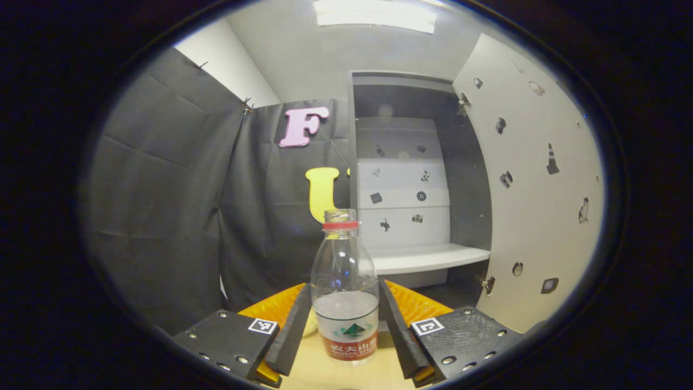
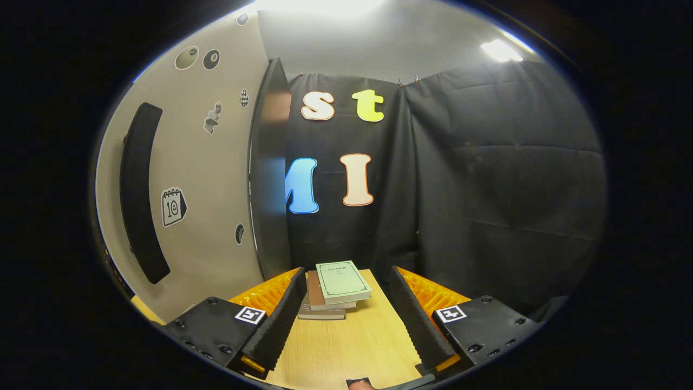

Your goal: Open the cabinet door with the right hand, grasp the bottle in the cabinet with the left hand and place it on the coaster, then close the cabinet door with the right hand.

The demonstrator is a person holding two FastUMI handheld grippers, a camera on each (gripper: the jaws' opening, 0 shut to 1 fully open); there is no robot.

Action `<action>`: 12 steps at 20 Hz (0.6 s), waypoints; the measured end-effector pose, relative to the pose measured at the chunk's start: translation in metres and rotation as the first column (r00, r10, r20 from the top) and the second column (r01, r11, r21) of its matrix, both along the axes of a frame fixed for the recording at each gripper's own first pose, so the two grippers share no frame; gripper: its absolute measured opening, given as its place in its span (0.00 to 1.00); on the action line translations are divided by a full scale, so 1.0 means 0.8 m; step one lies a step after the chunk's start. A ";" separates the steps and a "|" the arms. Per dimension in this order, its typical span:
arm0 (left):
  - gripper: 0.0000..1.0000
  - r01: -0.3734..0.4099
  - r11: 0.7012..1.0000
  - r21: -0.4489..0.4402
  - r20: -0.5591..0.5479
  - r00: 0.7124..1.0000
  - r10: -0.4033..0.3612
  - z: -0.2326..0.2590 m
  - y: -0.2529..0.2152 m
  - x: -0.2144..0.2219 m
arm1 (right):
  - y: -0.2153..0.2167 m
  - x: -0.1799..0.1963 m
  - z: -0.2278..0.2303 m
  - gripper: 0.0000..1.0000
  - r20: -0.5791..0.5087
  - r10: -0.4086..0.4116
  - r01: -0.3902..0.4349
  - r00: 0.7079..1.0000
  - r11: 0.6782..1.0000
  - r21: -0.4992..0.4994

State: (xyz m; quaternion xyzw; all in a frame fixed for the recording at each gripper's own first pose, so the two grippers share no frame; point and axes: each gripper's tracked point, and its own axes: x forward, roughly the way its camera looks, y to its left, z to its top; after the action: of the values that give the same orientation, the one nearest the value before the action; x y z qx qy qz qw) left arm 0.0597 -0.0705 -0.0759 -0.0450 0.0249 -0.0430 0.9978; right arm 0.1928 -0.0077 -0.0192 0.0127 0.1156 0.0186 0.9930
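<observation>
A clear plastic bottle (image 1: 345, 292) with a red neck ring, no cap and a red label stands upright between the fingers of my left gripper (image 1: 345, 325), which is shut on its lower body. Its base is down at the wooden table (image 1: 308, 371). A pale yellow patch (image 1: 310, 326) shows by the left finger; I cannot tell if it is the coaster. Behind the bottle is the cabinet (image 1: 403, 179), its white door (image 1: 536, 189) swung wide open on the right. My right gripper (image 2: 344, 325) is open over the table, and the door's outer face with its long black handle (image 2: 142, 195) stands to its left.
A small stack of books (image 2: 335, 290) lies on the table just beyond my right gripper. The cabinet has a white shelf (image 1: 427, 257) and stickers on its back panel. Black cloth walls close the booth behind and to the sides.
</observation>
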 end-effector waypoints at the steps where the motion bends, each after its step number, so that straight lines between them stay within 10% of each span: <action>1: 0.74 -0.001 1.000 -0.002 -0.012 1.000 0.001 -0.016 0.000 -0.007 | 0.000 -0.001 -0.004 0.98 -0.007 -0.004 0.004 1.000 1.000 -0.006; 12: 0.72 0.011 1.000 0.019 -0.095 0.995 -0.009 -0.143 -0.015 -0.049 | -0.007 0.006 -0.020 0.98 -0.042 -0.058 0.058 0.997 0.998 -0.012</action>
State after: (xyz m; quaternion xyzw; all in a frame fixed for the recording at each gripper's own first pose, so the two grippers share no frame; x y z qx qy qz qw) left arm 0.0201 -0.0827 -0.1902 -0.0373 0.0727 -0.0457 0.9956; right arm 0.1979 -0.0130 -0.0355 0.0112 0.1364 -0.0110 0.9905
